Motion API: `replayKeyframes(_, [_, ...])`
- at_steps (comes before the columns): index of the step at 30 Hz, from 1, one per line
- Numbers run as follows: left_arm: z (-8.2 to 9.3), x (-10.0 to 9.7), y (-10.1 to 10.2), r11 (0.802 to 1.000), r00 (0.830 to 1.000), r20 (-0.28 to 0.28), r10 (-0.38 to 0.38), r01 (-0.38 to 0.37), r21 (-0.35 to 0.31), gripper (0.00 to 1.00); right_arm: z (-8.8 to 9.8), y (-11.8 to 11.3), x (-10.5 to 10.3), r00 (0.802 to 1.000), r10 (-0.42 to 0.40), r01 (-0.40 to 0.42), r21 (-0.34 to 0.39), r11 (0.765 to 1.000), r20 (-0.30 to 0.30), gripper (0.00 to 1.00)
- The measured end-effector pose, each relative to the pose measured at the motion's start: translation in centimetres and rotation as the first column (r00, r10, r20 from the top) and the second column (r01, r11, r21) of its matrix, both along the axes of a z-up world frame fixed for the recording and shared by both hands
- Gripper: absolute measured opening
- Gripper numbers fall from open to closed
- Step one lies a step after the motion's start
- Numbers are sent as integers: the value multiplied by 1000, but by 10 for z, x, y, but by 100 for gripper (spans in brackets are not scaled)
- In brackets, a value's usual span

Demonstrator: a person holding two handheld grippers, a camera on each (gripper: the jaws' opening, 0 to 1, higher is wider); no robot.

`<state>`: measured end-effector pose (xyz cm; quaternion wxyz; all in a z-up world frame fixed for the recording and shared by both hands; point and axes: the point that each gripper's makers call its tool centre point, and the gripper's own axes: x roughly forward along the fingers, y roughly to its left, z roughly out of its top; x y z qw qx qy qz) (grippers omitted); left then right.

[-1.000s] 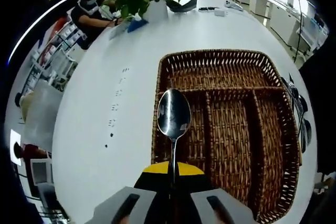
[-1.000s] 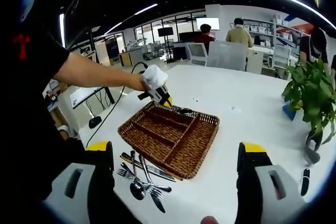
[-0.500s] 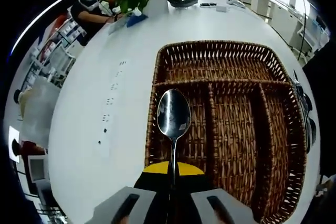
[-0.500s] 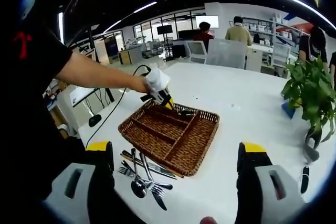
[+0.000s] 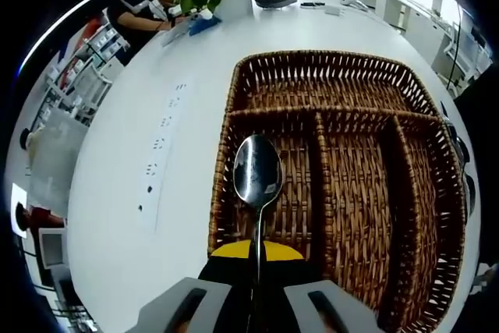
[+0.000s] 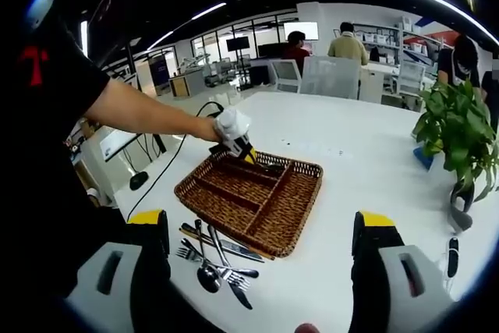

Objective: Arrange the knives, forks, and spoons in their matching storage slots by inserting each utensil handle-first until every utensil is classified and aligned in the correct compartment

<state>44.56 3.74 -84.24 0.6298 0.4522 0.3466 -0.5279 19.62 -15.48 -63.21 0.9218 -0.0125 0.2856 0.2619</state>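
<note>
Left gripper [image 5: 256, 271] is clamped on a spoon [image 5: 257, 175], jaws closed onto the handle, bowl pointing forward and held above the wicker tray [image 5: 341, 83]. In the left gripper view the bowl sits over the tray's left long slot; whether it touches the weave I cannot tell. Tray has three long slots plus one cross slot at the far end (all look bare from here).

Right gripper [image 6: 261, 259]: jaws spread wide apart, holding nothing. Just beyond them, loose cutlery [image 6: 214, 259] lies in a pile on the white table [image 6: 351, 169], just beside the tray's near edge: a spoon, forks and a knife overlap, exact count hard to make out. In the right gripper view the left gripper [image 6: 234, 134] shows at the tray's far corner, at the end of a bare forearm.

Table is white and glossy. A potted plant [image 6: 456, 142] stands near its right side; a dark object [image 6: 452, 255] lies by the edge, cut off and too small to identify. Faint markings run along the table left of the tray in the left gripper view.

Room: open office, ceiling strip lights, desks, chairs, people seated and standing at the back.
</note>
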Motion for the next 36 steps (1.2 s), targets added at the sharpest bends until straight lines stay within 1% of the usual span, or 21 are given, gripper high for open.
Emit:
replayKeyframes(7, [-6,0,-2,1000,1000,-10,0,0,-5,0,5,2,-8,999,-37,37,-3,999,3,99])
replayKeyframes(8, [-7,-1,-5,1000,1000,-21,2,-3,-19,0,6,2,-10,999,-42,42,-6,999,1,99])
replayKeyframes(12, [-7,1,-8,1000,1000,-17,-1,1,-31,0,10,1,-14,998,-61,61,-26,998,4,99])
replayKeyframes(13, [-10,3,-7,1000,1000,-6,-19,19,-16,0,12,1,-14,998,-67,67,-23,997,8,99])
replayKeyframes(16, [-14,5,-4,1000,1000,-13,-13,13,-13,1,17,5,-14,997,-76,76,-26,997,20,99])
replayKeyframes(19, [-22,1,5,1000,1000,-25,-11,11,17,1,18,9,-16,997,-78,78,-26,997,26,99])
replayKeyframes(20, [-21,0,3,1000,999,-32,-11,10,-17,1,18,11,-16,997,-77,78,-25,997,26,99])
replayKeyframes(22, [-17,0,4,1000,999,-38,1,-1,-20,1,16,12,-17,997,-79,80,-25,997,22,99])
replayKeyframes(24, [-18,-1,5,1000,999,-35,-13,12,-25,2,14,12,-21,997,-80,80,-24,997,18,99])
replayKeyframes(27, [-18,0,5,999,1000,-30,-2,1,-38,4,14,13,-23,997,-76,77,-23,997,19,99])
replayKeyframes(28, [-17,3,4,999,1000,-9,11,-11,-43,7,15,13,-23,997,-76,76,-23,997,21,99])
replayKeyframes(29, [-9,10,-2,996,999,46,25,-21,-87,7,15,13,-23,997,-75,75,-22,997,23,99])
replayKeyframes(30, [-5,8,-5,994,999,34,23,-19,-108,8,15,13,-23,997,-74,74,-21,997,24,99])
replayKeyframes(32, [10,6,-14,989,999,39,8,-2,-149,11,16,12,-23,997,-71,72,-22,997,28,99])
replayKeyframes(33, [16,4,-16,988,999,46,6,1,-155,11,16,11,-23,997,-69,69,-21,997,30,99])
replayKeyframes(34, [24,3,-21,984,999,53,-1,10,-176,13,16,11,-23,997,-67,67,-20,998,31,99])
replayKeyframes(35, [29,3,-23,981,999,47,5,4,-192,13,16,11,-23,997,-65,66,-20,998,33,99])
replayKeyframes(36, [36,8,-26,976,997,68,20,-5,-217,16,17,11,-22,997,-61,62,-16,998,38,99])
